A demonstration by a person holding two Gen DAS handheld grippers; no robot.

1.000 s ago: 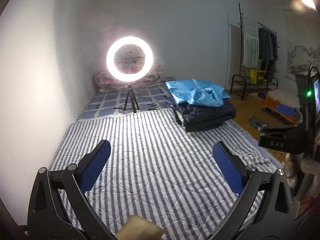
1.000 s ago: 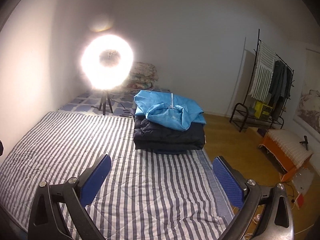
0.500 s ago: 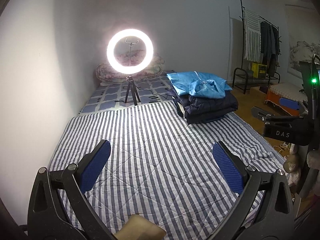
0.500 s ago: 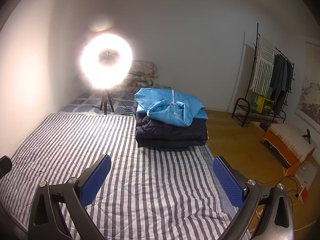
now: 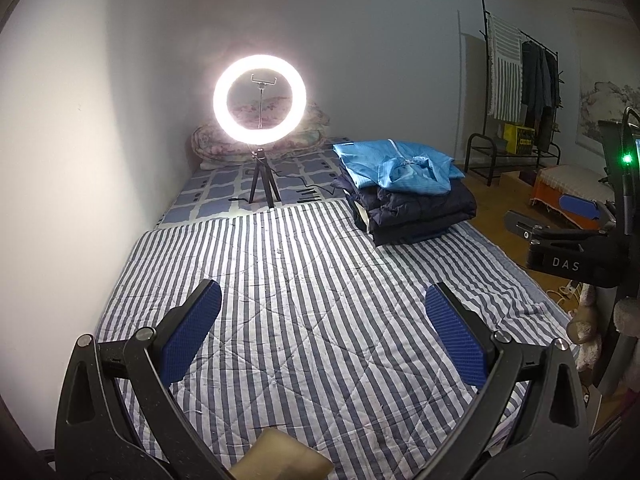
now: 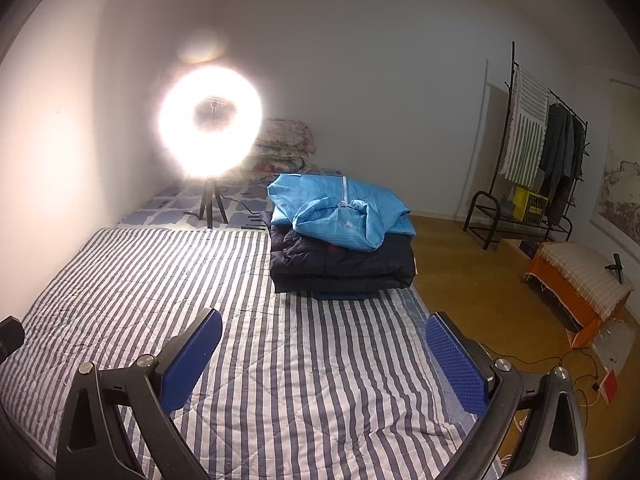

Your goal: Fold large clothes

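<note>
Hovering above the striped quilt (image 5: pixel 304 304), the left gripper (image 5: pixel 322 324) hangs with jaws spread wide and empty, sitting lower and more level than a second ago, so the ring light (image 5: pixel 260 110) now stands higher in its view. That lamp, on a small tripod on the bed, serves as landmark: left of it is bare wall, behind it a heap of floral bedding (image 5: pixel 224 144), and just right of it the folded clothes stack (image 5: pixel 408 196), a light blue garment (image 6: pixel 340 210) lying on dark navy ones (image 6: pixel 344 264) at the quilt's far right edge. Farther right of the lamp, past the stack, a clothes rack (image 5: pixel 520 92) stands against the wall, with an orange-sided bench (image 6: pixel 580 280) on the wooden floor. The right gripper (image 6: pixel 324 354), jaws likewise released and holding nothing, has edged nearer the stack; it also shows at the right edge of the left wrist view. Nothing lies between either gripper and the clothes.
</note>
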